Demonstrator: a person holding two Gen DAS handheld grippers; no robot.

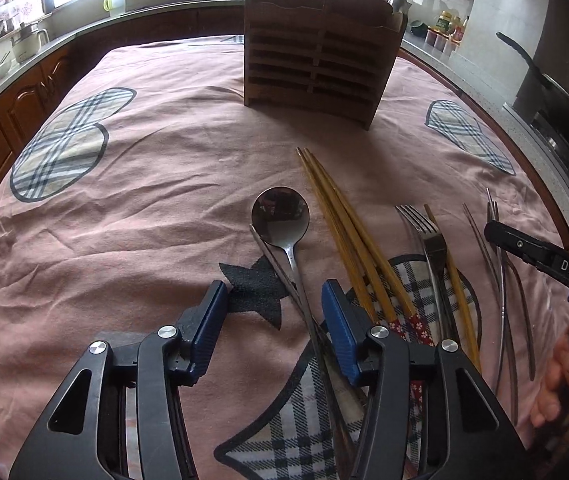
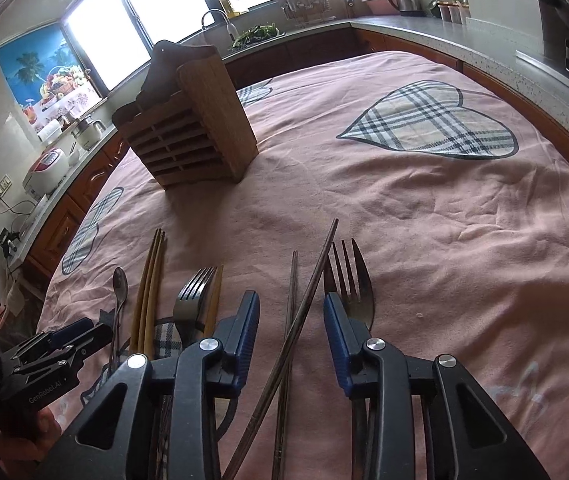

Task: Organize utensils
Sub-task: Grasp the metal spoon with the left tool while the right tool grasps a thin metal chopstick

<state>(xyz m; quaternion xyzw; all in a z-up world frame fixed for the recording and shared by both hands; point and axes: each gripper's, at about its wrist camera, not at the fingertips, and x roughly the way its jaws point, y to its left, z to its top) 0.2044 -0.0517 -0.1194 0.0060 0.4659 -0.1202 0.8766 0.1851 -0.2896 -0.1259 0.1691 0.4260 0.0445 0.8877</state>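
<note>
Holding both tools low over the pink tablecloth [image 1: 144, 184], I am keeping each one spread wide with nothing between the pads. My left gripper [image 1: 274, 322] is hovering over the spoon [image 1: 280, 212], whose handle is running back toward 6 o'clock and disappearing under the blue fingers [image 1: 338, 320]; a thin metal rod is crossing that handle, and I cannot tell what it is. Just to the 3 o'clock side, the wooden chopsticks [image 1: 344, 236] are fanning out, their patterned ends being hidden behind my right finger. Farther toward 3 o'clock a fork [image 1: 428, 232] is lying over one more wooden stick, and beyond it thin metal pieces are blurring together near the frame edge.

My right gripper [image 2: 290, 322] is framing two metal chopsticks [image 2: 304, 300] that are crossing each other, their near ends being cut off beneath the tool. A second fork [image 2: 350, 280] is sitting at 1 o'clock, its handle being covered by the right finger. Off at 9 o'clock the other tool is showing only in part.

Far off at 12 o'clock in the left view, and 11 o'clock in the right, the wooden utensil holder [image 1: 316, 56] is standing upright; its top openings are facing away, so I cannot make out the contents.
</note>
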